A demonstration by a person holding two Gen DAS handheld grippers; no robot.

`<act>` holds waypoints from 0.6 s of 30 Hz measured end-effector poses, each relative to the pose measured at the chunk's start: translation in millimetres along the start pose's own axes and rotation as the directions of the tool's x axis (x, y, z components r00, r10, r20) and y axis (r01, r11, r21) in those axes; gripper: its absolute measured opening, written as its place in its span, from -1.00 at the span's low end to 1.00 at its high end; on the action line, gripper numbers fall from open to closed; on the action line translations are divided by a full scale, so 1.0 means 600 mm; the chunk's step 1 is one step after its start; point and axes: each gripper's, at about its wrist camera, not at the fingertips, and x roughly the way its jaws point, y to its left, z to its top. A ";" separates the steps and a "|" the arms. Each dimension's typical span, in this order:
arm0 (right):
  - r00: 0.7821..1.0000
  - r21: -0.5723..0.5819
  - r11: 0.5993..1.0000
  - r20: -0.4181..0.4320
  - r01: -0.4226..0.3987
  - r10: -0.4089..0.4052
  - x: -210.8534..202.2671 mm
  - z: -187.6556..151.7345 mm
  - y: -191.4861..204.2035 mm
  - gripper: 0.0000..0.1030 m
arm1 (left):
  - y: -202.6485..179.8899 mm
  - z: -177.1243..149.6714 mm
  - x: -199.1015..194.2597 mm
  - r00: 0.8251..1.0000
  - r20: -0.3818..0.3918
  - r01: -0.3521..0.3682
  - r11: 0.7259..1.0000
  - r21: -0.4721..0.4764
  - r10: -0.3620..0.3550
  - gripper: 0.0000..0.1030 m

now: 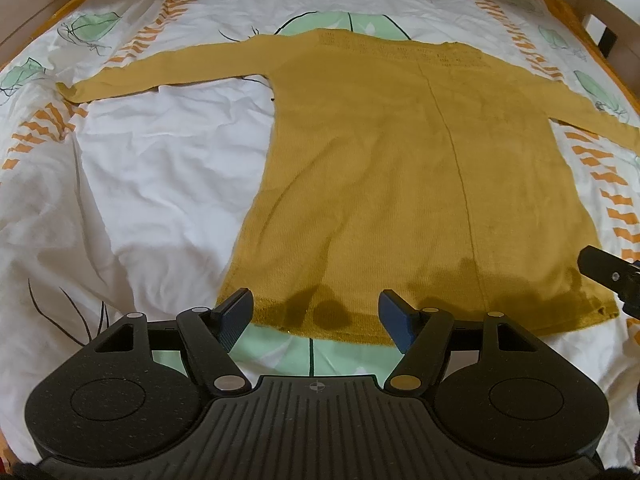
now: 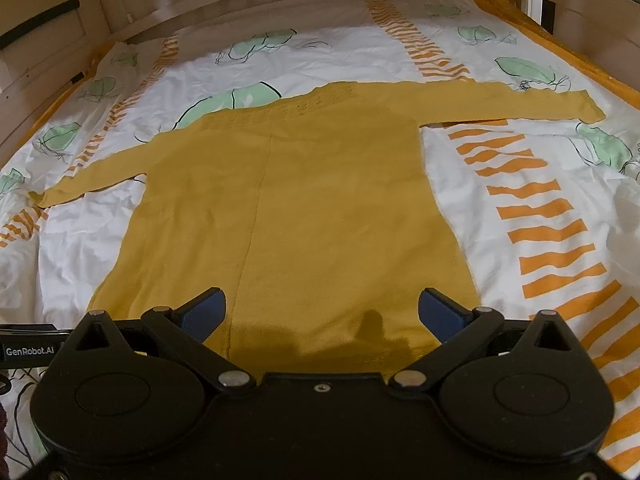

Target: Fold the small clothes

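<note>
A mustard-yellow knitted top (image 1: 400, 168) lies flat on the bed, both long sleeves spread out sideways and its hem toward me. My left gripper (image 1: 316, 312) hovers open over the left part of the hem, nothing between its blue pads. In the right wrist view the same top (image 2: 304, 208) fills the middle, and my right gripper (image 2: 322, 312) is open above the right part of the hem, its fingers apart and holding nothing. Part of the right gripper's black body (image 1: 612, 276) shows at the right edge of the left wrist view.
The bed is covered by a crumpled white sheet (image 1: 152, 168) printed with green leaves and orange stripes. A wooden bed frame (image 2: 280, 4) runs along the far side and around the corners. The left gripper's black body (image 2: 28, 340) shows at the left edge of the right wrist view.
</note>
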 end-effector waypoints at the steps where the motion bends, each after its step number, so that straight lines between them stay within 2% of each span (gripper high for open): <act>1: 1.000 0.000 1.000 -0.001 -0.001 0.001 0.000 0.000 0.000 0.99 | 0.000 0.000 0.000 1.000 -0.001 0.000 1.000 0.001 0.000 0.31; 18: 1.000 -0.003 1.000 -0.013 -0.011 0.011 0.009 0.003 0.003 0.99 | 0.001 0.003 0.005 1.000 -0.016 0.006 1.000 -0.003 -0.006 0.31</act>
